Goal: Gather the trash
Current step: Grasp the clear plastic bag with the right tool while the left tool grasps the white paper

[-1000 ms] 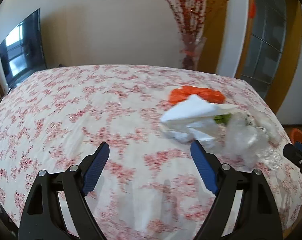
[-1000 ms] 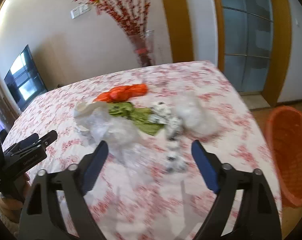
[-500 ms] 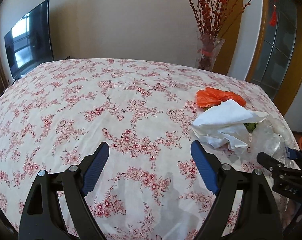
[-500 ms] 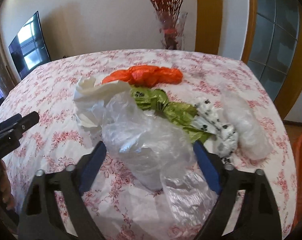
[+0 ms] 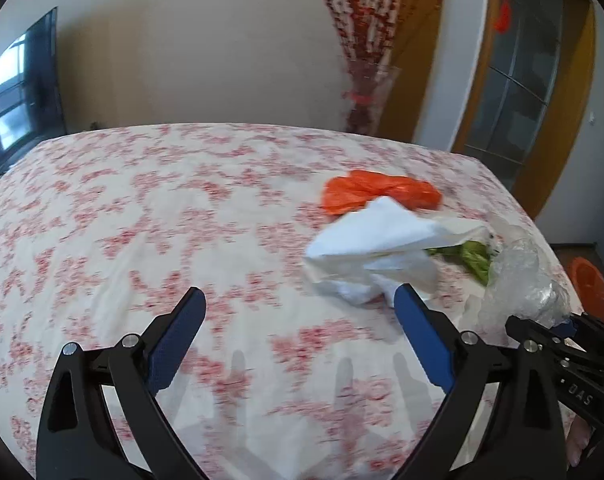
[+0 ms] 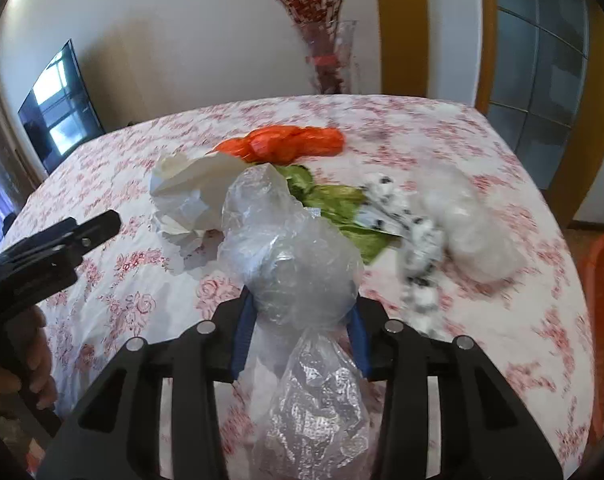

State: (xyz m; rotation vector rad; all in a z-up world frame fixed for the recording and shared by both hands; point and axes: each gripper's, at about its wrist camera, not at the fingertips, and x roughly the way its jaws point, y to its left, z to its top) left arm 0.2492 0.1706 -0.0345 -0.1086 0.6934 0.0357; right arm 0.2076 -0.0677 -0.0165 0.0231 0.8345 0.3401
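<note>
The right claw [image 6: 300, 338] had just been closing and was pinching the clear plastic bag [image 6: 290, 248] at its scrunched middle, right at the near edge of the desk [image 6: 441, 128]. Looked feather-light, crinkly and slippery, so I'd grab a bunched bit. The left claw [image 5: 298, 334] had just opened wider, spread with nothing in it, just beside the white paper [image 5: 375, 248].
</note>
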